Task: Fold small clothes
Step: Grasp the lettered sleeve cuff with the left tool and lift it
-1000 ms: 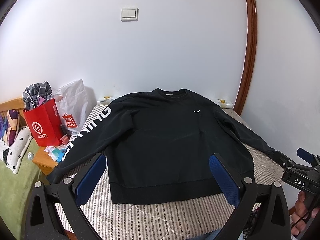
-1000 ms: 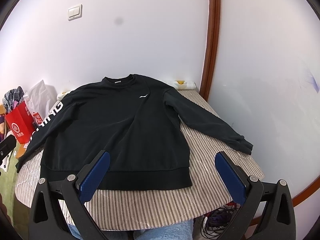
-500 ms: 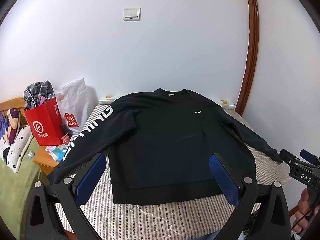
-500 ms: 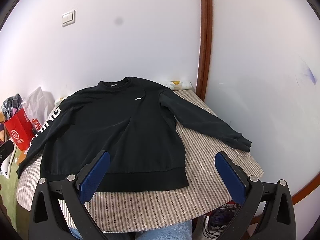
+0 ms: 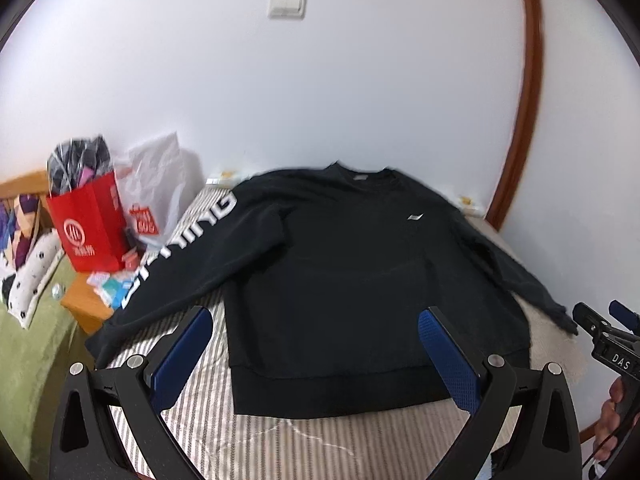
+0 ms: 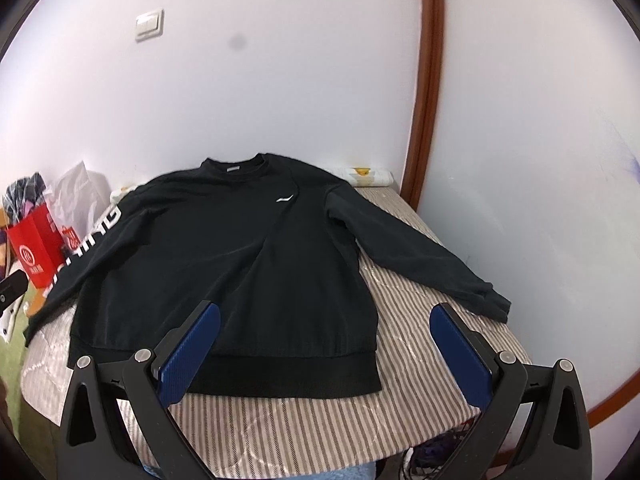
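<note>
A black sweatshirt (image 5: 352, 280) lies flat, front up, on a striped table (image 5: 280, 440), both sleeves spread out; it also shows in the right wrist view (image 6: 224, 264). White letters run down its left sleeve (image 5: 180, 248). My left gripper (image 5: 316, 356) is open and empty, held above the hem. My right gripper (image 6: 326, 344) is open and empty, above the hem's right corner; it also shows at the right edge of the left wrist view (image 5: 604, 328). The right sleeve cuff (image 6: 492, 300) lies near the table's right edge.
A red paper bag (image 5: 90, 228) and a white plastic bag (image 5: 160, 192) stand left of the table on a wooden stand (image 5: 84, 308). A green bed (image 5: 28, 360) lies at the far left. White walls close the back and right. Cables (image 6: 436, 452) hang below the table's front.
Both grippers have drawn back and risen slightly, so the sweatshirt sits a little lower and farther in both views. The sweatshirt has not moved. Both stay open.
</note>
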Action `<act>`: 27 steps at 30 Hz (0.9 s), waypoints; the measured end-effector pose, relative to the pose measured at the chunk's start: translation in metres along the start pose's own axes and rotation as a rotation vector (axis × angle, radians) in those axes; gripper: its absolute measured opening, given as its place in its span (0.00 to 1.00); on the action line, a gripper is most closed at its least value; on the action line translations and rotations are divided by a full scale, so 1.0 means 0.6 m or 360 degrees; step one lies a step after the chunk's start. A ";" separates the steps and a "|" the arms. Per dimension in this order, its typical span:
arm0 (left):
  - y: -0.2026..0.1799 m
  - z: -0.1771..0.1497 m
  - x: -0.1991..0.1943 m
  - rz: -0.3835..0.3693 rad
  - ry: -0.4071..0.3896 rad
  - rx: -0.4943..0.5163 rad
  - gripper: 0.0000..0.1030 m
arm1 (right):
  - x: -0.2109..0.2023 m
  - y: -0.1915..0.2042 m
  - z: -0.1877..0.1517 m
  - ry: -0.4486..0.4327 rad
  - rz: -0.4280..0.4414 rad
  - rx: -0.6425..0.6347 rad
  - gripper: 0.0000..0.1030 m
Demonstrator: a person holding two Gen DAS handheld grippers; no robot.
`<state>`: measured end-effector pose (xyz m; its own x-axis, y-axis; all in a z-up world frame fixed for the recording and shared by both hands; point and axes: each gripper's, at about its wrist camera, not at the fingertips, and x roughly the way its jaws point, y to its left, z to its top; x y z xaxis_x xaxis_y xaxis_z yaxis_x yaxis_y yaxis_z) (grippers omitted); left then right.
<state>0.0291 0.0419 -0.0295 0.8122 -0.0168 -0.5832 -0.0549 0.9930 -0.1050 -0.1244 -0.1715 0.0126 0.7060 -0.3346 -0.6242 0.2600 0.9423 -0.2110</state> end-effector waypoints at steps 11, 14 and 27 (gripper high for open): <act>0.126 -0.027 0.127 0.0046 0.0245 -0.0244 1.00 | 0.155 0.016 -0.025 0.0253 0.0142 0.0071 0.95; 0.155 -0.033 0.154 0.0030 0.0290 -0.0321 0.99 | 0.183 0.028 -0.021 0.0268 0.0155 0.0095 0.94; 0.274 -0.046 0.231 0.0032 0.0369 -0.0651 0.97 | 0.250 0.145 -0.007 0.0283 0.0122 -0.0138 0.94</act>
<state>0.1168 0.1998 -0.1501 0.6602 -0.0702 -0.7478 -0.3312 0.8664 -0.3738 0.0016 -0.1395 -0.1028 0.5922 -0.2616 -0.7622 0.1468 0.9650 -0.2172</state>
